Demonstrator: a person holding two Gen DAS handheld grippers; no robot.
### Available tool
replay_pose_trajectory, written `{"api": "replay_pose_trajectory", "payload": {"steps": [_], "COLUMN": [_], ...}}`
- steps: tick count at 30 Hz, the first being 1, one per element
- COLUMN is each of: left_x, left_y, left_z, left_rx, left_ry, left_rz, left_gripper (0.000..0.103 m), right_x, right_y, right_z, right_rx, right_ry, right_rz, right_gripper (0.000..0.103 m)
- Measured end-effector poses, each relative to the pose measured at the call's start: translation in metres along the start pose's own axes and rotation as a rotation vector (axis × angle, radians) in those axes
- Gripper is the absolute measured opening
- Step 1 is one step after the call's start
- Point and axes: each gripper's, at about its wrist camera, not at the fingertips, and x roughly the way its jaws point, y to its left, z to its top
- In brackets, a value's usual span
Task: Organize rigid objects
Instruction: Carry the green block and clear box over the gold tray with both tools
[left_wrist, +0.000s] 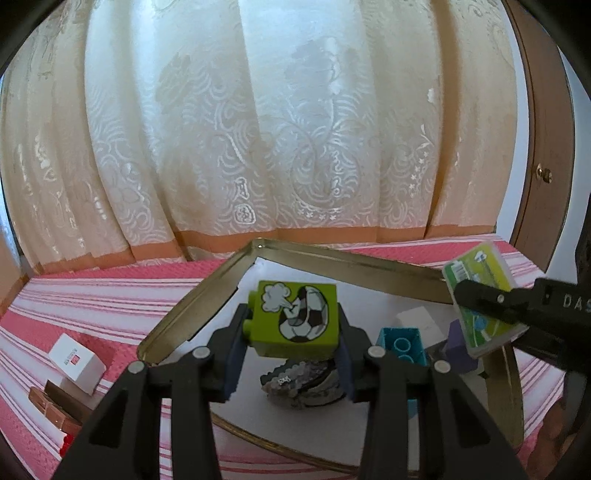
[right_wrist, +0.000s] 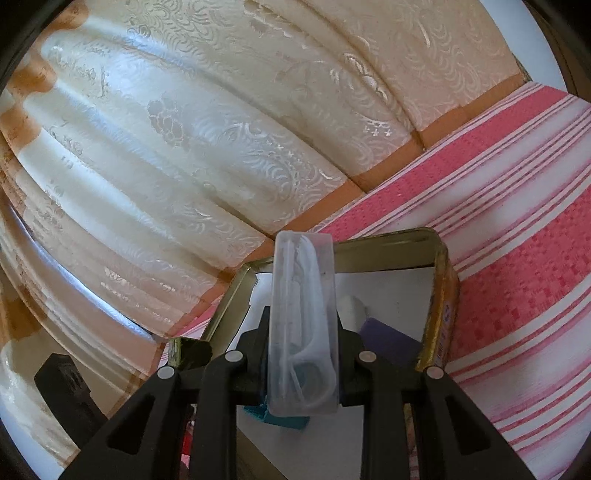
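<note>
My left gripper (left_wrist: 293, 345) is shut on a lime green toy block (left_wrist: 295, 319) with a football picture, held above the open metal tin (left_wrist: 218, 291). My right gripper (right_wrist: 303, 332) is shut on a clear plastic case (right_wrist: 304, 321) of white floss picks, also held over the tin (right_wrist: 439, 314). In the left wrist view the same case (left_wrist: 480, 295) shows its green label, clamped by the right gripper's fingers (left_wrist: 491, 301). Inside the tin lie a teal block (left_wrist: 402, 345), a purple block (left_wrist: 460, 347), a white piece (left_wrist: 419, 321) and a sequinned grey item (left_wrist: 301, 384).
The tin sits on a pink and white striped cloth (left_wrist: 92, 295). A small white box (left_wrist: 75, 362) and a brown case (left_wrist: 51, 406) lie on the cloth at the left. A cream curtain (left_wrist: 258, 129) hangs behind, and a wooden door (left_wrist: 546, 147) stands at the right.
</note>
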Motion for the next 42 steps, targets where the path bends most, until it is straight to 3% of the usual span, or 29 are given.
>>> {"api": "replay_pose_trajectory", "payload": {"steps": [14, 24, 34, 42], "left_x": [0.005, 0.020, 0.031, 0.041], "left_y": [0.008, 0.032, 0.049, 0.054], "left_z": [0.002, 0.005, 0.013, 0.011], "left_rx": [-0.039, -0.095, -0.105, -0.100], "left_ry": [-0.006, 0.021, 0.033, 0.069], "left_rz": [0.017, 0.034, 0.044, 0.069], "left_gripper": [0.041, 0.041, 0.041, 0.041], "right_x": [-0.004, 0.022, 0.062, 0.090], "right_y": [0.031, 0.067, 0.086, 0.090], "right_z": [-0.002, -0.011, -0.008, -0.016], "right_rx": [-0.111, -0.162, -0.023, -0.051], "right_ry": [-0.084, -0.067, -0.036, 0.007], "right_rz": [0.019, 0.000, 0.011, -0.032], "right_gripper": [0.028, 0.028, 0.028, 0.029]}}
